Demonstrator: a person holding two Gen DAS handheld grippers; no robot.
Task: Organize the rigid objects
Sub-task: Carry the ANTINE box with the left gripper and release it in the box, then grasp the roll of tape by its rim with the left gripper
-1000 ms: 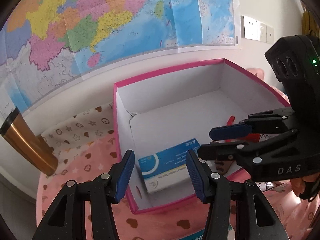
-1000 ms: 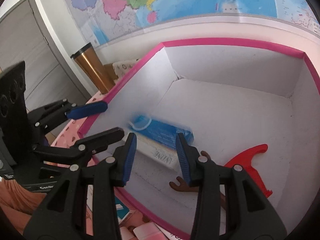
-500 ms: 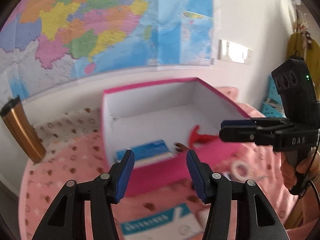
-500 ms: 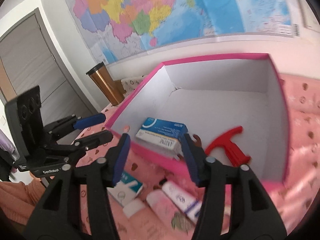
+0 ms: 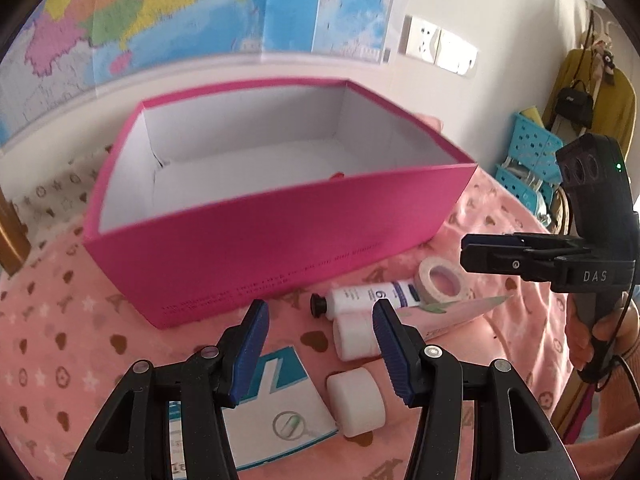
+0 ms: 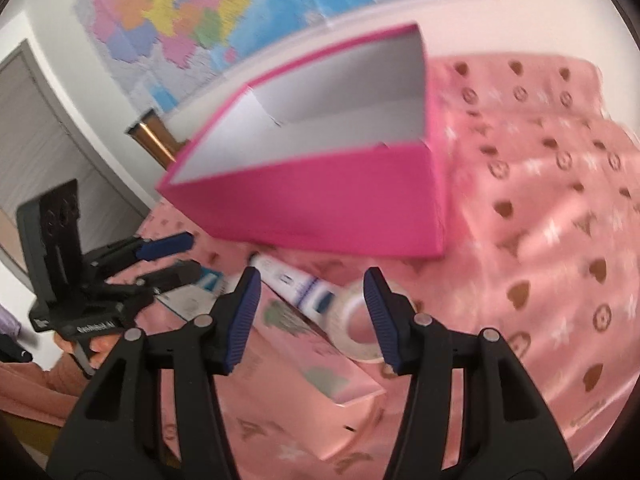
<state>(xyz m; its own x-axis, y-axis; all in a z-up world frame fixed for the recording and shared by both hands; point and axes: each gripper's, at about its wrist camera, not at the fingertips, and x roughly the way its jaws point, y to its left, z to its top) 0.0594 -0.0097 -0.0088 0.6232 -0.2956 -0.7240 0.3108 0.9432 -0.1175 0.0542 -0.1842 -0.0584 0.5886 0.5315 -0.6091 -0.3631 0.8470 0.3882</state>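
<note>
A pink box [image 5: 280, 236] with a white inside stands on the pink cloth; it also shows in the right wrist view [image 6: 320, 208]. In front of it lie a white tube [image 5: 368, 296], a tape roll [image 5: 440, 282], a pink carton [image 6: 320, 364], a white cap [image 5: 356, 404] and a blue-and-white medicine box [image 5: 276, 404]. My left gripper [image 5: 320, 348] is open and empty above the medicine box and cap. My right gripper [image 6: 312, 320] is open and empty above the tube [image 6: 292, 280] and tape roll [image 6: 356, 320]. It also shows in the left wrist view [image 5: 472, 252].
A copper tumbler [image 6: 154, 140] stands behind the box's left end by the wall. A map covers the wall. Blue baskets [image 5: 528, 152] and hanging clothes are at the far right. A grey door [image 6: 52, 140] is at the left.
Both grippers have pulled back out of the pink box and dropped low in front of it. The loose items on the cloth now lie under them. The box's contents are hidden by its front wall.
</note>
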